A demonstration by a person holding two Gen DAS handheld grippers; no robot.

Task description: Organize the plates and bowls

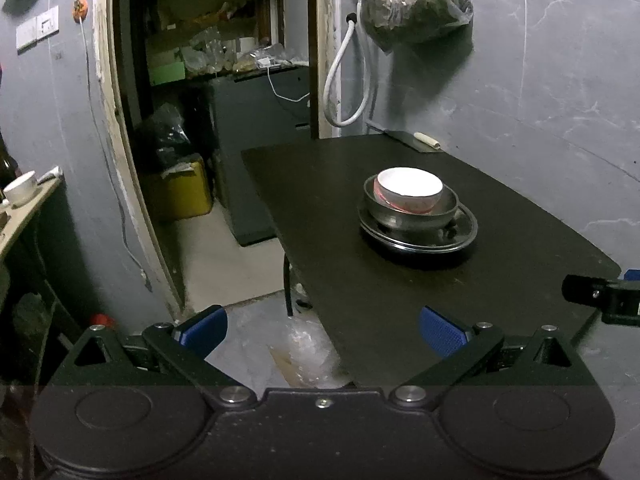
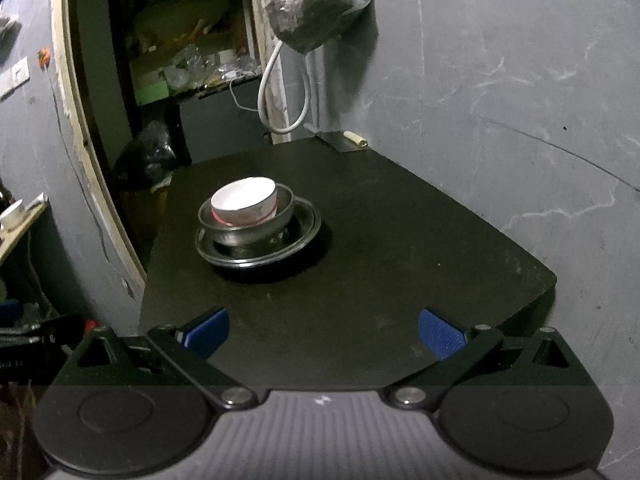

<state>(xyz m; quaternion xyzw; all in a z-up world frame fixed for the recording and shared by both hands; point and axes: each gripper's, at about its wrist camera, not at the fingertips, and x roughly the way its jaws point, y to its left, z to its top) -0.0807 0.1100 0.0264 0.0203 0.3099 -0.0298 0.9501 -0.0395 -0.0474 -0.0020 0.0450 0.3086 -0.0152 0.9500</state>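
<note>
Ceramic and likely brittle, the white round bowl [image 1: 410,189] nests in a grey steel bowl [image 1: 412,212] on a dark round plate [image 1: 460,238] mid-bench [image 1: 360,280], so with both grippers' fingers [image 1: 442,336] [image 2: 442,338] wide and empty, pinch its rim gently.

Black grippers, blue ribbed pads [image 1: 442,330]

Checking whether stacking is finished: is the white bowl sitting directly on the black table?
No, the white bowl sits inside a metal bowl on a dark plate.
</note>
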